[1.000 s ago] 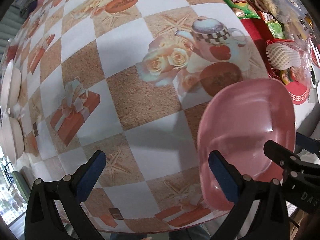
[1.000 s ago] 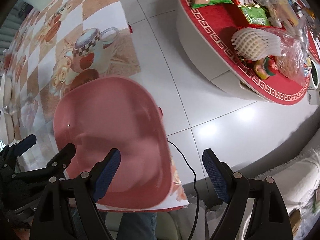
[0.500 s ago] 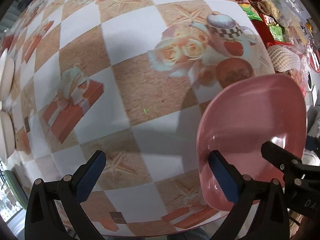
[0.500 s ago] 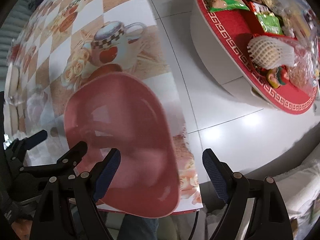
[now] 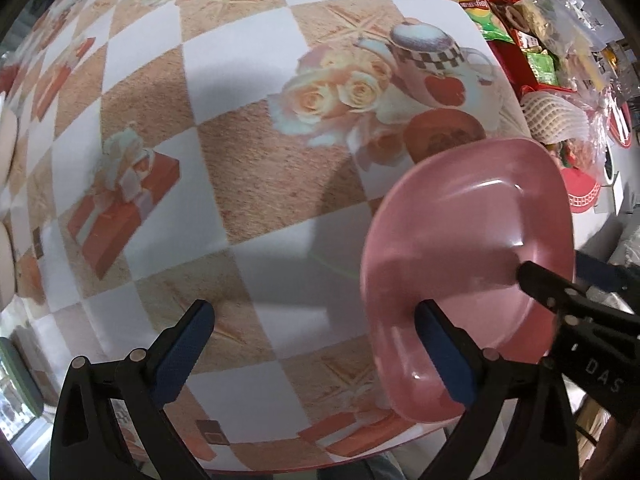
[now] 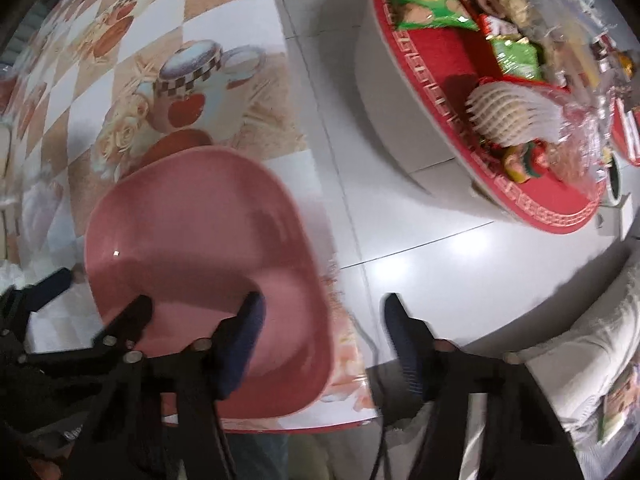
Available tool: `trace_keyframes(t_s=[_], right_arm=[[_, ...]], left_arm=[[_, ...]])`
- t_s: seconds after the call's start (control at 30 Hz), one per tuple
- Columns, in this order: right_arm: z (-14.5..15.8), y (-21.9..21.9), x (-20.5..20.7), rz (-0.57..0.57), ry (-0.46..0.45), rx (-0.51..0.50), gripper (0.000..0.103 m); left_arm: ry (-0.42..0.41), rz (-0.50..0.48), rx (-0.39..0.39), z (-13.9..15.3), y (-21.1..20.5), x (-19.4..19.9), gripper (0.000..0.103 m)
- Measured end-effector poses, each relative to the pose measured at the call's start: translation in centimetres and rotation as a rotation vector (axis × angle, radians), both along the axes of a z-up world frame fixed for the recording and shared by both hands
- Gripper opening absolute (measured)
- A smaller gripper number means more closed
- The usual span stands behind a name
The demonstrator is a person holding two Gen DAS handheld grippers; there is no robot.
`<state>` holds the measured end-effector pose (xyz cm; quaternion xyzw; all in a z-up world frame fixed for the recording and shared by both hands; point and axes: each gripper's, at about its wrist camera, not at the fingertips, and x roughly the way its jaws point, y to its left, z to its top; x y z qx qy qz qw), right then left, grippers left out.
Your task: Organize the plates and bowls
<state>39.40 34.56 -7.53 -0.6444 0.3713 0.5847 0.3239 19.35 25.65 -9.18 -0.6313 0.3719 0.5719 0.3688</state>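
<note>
A pink squarish bowl (image 5: 472, 240) sits at the near right corner of the patterned table (image 5: 240, 160); it also shows in the right wrist view (image 6: 200, 232). My left gripper (image 5: 312, 348) is open, its right finger inside the bowl over the near rim. My right gripper (image 6: 322, 332) is open, its left finger inside the bowl and its right finger outside, straddling the bowl's right rim. Pale plates (image 5: 6, 136) show at the far left edge.
A low round red table (image 6: 520, 184) with snack bags and wrapped fruit stands on the white tiled floor (image 6: 400, 220) to the right. A pale cushion (image 6: 592, 360) lies at the lower right. A cable runs over the floor by the table edge.
Both grippers have moved in on the bowl. The right gripper's fingers have narrowed and now straddle the bowl's right rim. The bowl looks slightly tipped.
</note>
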Motion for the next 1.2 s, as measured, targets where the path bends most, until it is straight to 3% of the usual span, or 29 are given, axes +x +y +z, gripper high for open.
trace_keyframes(t_s=[0.07, 0.33, 0.43, 0.83, 1.2], right_arm=[[0.2, -0.4, -0.6, 0.027, 0.019, -0.007, 0.037], [0.3, -2.3, -2.3, 0.092, 0.002, -0.006, 0.036], [0.3, -3.6, -3.1, 0.1, 0.012, -0.027, 0.036], [-0.2, -14.9, -13.4, 0.262, 0.043, -0.118, 0.036], [-0.4, -25.3, -25.8, 0.368, 0.067, -0.13, 0.036]], left_arm=[[0.002, -0.006, 0.0, 0.1, 0.1, 0.1, 0.098], [0.016, -0.067, 0.03, 0.6, 1.3, 1.2, 0.079], [0.023, -0.072, 0.029, 0.6, 0.2, 0.5, 0.077], [0.114, -0.016, -0.007, 0.8, -10.9, -7.0, 0.078], [0.18, 0.143, -0.054, 0.8, -22.1, -17.5, 0.078]])
